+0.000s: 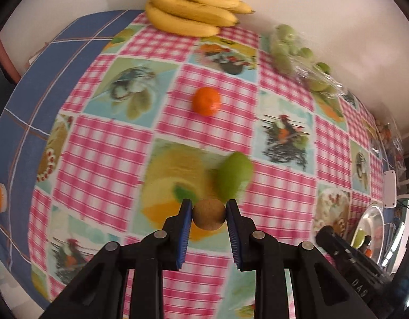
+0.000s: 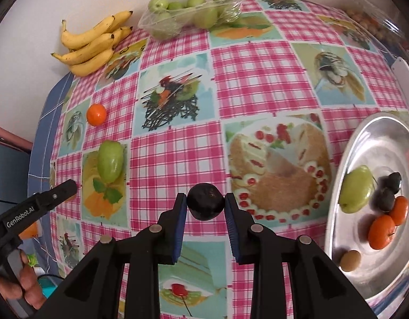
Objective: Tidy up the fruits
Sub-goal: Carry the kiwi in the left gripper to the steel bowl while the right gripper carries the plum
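The left gripper (image 1: 209, 214) has its blue-padded jaws clamped on a small round brown fruit (image 1: 209, 214), held above the pink-checked tablecloth with printed food pictures (image 1: 106, 156). Just beyond its tips lies a blurred oblong green fruit (image 1: 233, 175) on the cloth. Farther ahead sits a round orange tangerine (image 1: 206, 101), and at the far edge, against the wall, a bunch of yellow bananas (image 1: 189, 8); to their right is a clear plastic bag of small green fruits (image 1: 297, 53).

The right gripper (image 2: 205, 204) is closed on a dark purple round plum (image 2: 205, 204), also lifted clear of the cloth. To its right rests a shiny round metal tray (image 2: 382, 143) already holding a green fruit, two dark plums, two tangerines and a small brown fruit. To its left the left gripper's black body shows, gripped by a person's hand (image 2: 20, 284). Beyond that lie the oblong green fruit, then the tangerine, then the bananas and the bag.
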`<action>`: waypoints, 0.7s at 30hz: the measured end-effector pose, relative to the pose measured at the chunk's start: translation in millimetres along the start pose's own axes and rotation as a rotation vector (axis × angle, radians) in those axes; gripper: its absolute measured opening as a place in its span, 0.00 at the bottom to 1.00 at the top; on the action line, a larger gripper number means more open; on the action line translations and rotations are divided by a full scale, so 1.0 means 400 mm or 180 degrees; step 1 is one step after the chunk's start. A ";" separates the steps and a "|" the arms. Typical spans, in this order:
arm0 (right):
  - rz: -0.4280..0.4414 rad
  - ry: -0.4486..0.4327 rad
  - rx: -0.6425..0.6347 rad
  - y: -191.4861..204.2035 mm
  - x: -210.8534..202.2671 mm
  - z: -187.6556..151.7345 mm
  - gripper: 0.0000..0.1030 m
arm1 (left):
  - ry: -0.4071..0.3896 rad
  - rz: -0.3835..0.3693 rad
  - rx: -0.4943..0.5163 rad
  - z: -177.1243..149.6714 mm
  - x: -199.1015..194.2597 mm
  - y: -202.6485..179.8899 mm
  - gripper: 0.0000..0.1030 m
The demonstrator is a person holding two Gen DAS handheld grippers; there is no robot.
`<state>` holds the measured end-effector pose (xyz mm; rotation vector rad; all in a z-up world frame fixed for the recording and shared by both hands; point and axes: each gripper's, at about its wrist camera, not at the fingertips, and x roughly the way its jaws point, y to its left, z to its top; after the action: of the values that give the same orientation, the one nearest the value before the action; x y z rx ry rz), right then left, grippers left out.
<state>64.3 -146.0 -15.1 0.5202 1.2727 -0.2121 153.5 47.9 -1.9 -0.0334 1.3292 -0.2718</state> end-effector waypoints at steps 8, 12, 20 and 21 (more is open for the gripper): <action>-0.0033 -0.0027 0.0051 -0.032 -0.028 0.000 0.29 | -0.0066 -0.0012 -0.0038 -0.031 0.020 -0.108 0.27; -0.0108 -0.0107 0.0089 -0.053 -0.056 0.000 0.29 | -0.0091 0.0009 -0.0056 -0.039 0.025 -0.135 0.27; -0.0171 -0.0246 0.0275 -0.113 -0.104 0.004 0.29 | -0.0188 -0.0022 0.0110 -0.048 0.019 -0.213 0.27; -0.0172 -0.0254 0.0289 -0.119 -0.108 0.005 0.29 | -0.0198 -0.0041 0.0112 -0.048 0.016 -0.221 0.27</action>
<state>33.0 -193.9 14.0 0.5502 1.2043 -0.3339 120.7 -36.3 3.2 -0.0209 1.2626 -0.3028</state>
